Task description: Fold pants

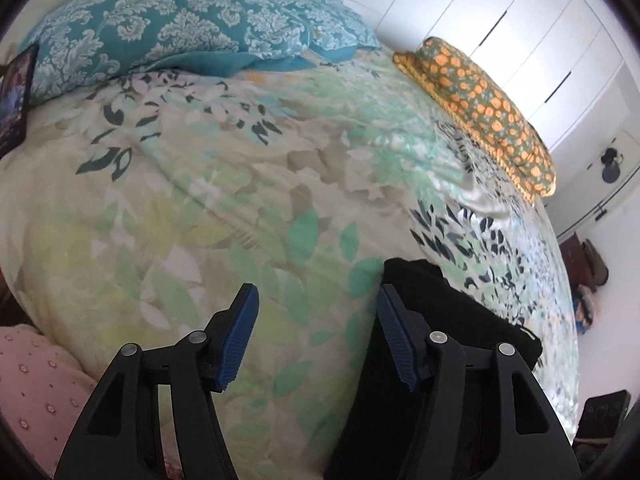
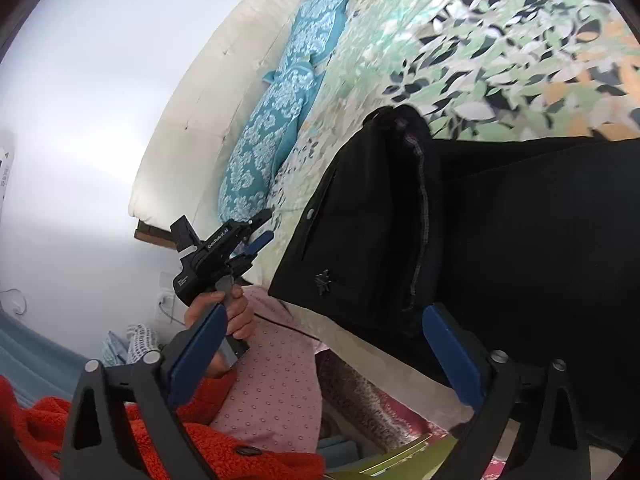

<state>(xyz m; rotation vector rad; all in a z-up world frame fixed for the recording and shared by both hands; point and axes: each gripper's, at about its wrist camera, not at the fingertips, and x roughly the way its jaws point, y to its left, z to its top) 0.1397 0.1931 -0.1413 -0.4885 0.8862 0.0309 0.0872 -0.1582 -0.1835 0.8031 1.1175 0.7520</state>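
Black pants (image 2: 500, 232) lie folded lengthwise on the floral bedspread (image 1: 224, 200), waist end with a pocket and small emblem near the bed's edge. In the left wrist view a corner of the pants (image 1: 452, 308) shows behind the right finger. My left gripper (image 1: 318, 312) is open and empty above the bedspread, left of the pants; it also shows in the right wrist view (image 2: 262, 226). My right gripper (image 2: 320, 340) is open and empty, hovering at the waist end by the bed's edge.
Teal patterned pillows (image 1: 168, 32) and a cream headboard (image 2: 224, 92) lie at the head of the bed. An orange-spotted folded cloth (image 1: 488, 108) lies at the far side. A dark tablet (image 1: 14, 100) leans at left. White wardrobe doors (image 1: 500, 12) stand beyond.
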